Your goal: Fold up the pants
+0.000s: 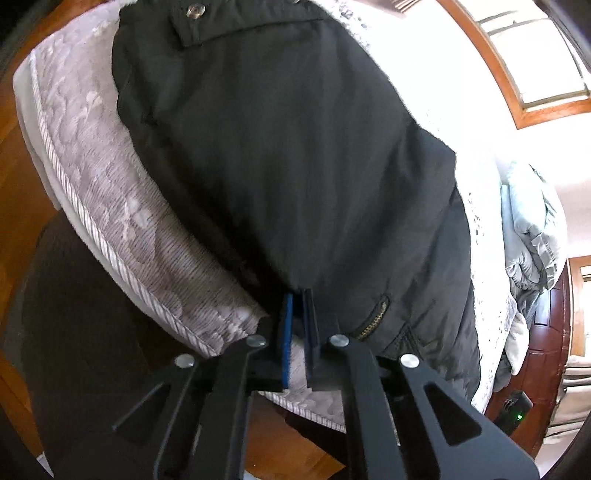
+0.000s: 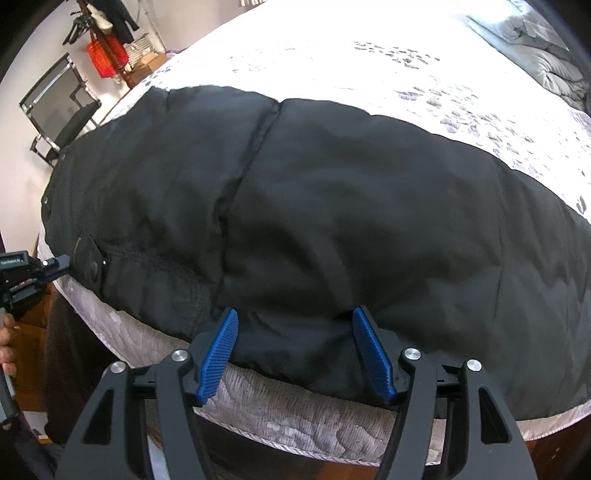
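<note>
Lying spread across the near part of the bed (image 2: 424, 66), reaching to the mattress edge and hanging a little over it: black padded pants (image 2: 314, 206), with the centre seam running away from the right camera and a snap flap (image 1: 192, 22) at the far end of the left view. Sitting heaped at the far side of the bed, well apart from the cloth: a pale quilt (image 1: 532, 229). Hovering at the mattress edge with jaws spread wide, blue pads on either side of the overhanging hem and pinching nothing yet: right gripper (image 2: 293, 325). Sitting with jaws drawn narrow, pads nearly together right at the cloth edge beside a zipper (image 1: 375, 317): left gripper (image 1: 298, 299); cannot tell whether any fabric is actually caught between them. Judging the risks: closing the right jaws on the top layer only, leaving the under layer behind and folding crooked; slick puffy cloth slipping from a shallow left pinch; uneven lifting dragging the whole garment off the mattress edge onto the floor.
</note>
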A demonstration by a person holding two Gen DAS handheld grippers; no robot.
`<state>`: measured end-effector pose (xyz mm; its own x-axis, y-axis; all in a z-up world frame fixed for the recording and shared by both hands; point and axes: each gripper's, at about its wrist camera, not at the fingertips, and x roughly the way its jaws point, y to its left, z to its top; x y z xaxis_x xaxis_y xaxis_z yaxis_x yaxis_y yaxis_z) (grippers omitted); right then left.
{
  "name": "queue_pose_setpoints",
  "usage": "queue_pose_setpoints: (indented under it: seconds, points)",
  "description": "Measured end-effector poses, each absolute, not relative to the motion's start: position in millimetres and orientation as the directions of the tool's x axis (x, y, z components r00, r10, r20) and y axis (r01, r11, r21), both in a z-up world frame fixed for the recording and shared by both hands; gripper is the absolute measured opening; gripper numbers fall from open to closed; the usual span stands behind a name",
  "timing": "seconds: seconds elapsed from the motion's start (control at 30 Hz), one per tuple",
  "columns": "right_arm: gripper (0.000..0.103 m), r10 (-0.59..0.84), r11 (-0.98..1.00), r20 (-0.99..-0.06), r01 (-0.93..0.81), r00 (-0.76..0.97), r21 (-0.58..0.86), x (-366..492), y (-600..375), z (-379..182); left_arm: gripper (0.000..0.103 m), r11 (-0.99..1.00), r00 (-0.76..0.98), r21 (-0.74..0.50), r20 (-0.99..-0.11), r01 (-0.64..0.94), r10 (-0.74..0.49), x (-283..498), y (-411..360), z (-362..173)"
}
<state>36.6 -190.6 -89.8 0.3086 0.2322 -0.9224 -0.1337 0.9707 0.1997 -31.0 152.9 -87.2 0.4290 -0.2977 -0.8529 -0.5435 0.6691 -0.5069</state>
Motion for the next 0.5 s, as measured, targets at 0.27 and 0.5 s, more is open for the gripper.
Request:
queue_pose_setpoints:
  seconds: [0.27,0.5]
  points:
    - [0.065,0.287,0.921,-0.884,0.148,0.369,0.361,18,-289,-81,0.042,0.828,0.439,-0.434,-0.859,-0.354,-0.262,-12,90,-50]
    - [0.066,0.263,0.789,-0.857,0.413,0.442,0.455,-31,-403,-84,0.050,0.910,0.385,-0.384,-0.873,-0.160,-0.301,14,10,-50]
